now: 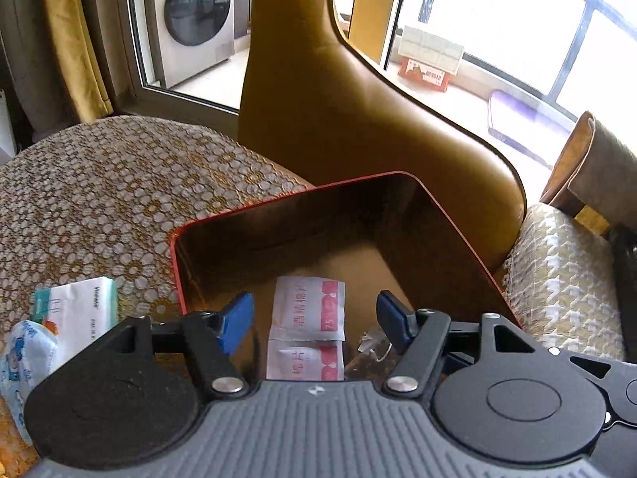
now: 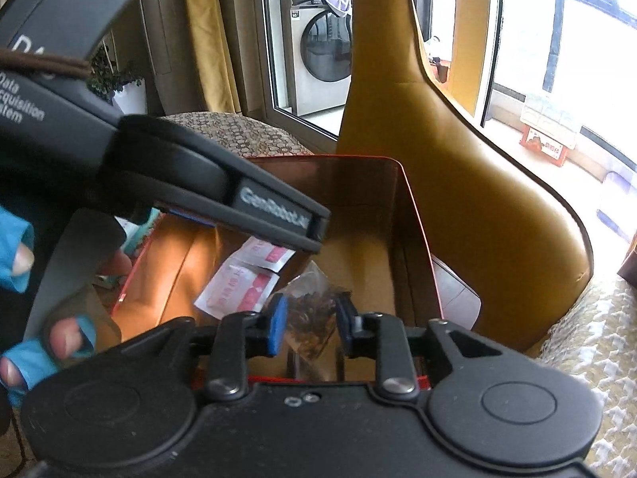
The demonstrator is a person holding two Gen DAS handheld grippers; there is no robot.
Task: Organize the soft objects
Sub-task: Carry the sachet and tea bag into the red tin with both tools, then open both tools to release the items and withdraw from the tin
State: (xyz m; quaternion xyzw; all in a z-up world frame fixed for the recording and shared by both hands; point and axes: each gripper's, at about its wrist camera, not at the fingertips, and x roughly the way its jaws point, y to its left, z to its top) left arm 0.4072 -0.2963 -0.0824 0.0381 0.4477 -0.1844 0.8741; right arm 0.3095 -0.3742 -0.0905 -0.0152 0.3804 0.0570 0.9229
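Daylight floods in from the windows (image 1: 517, 20) at upper right, so bright there that my feed blows out to white. The red box (image 2: 414, 239) interior sits in brown shadow, with a warm glowing patch on its left wall. Fisheye bending curves the frame edges; the close left gripper (image 2: 254, 215) body looks soft.

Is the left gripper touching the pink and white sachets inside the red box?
Apart. The left wrist view shows the left gripper open above the red box; the sachets lie on the bottom between its spread fingertips, with clear space on both sides.
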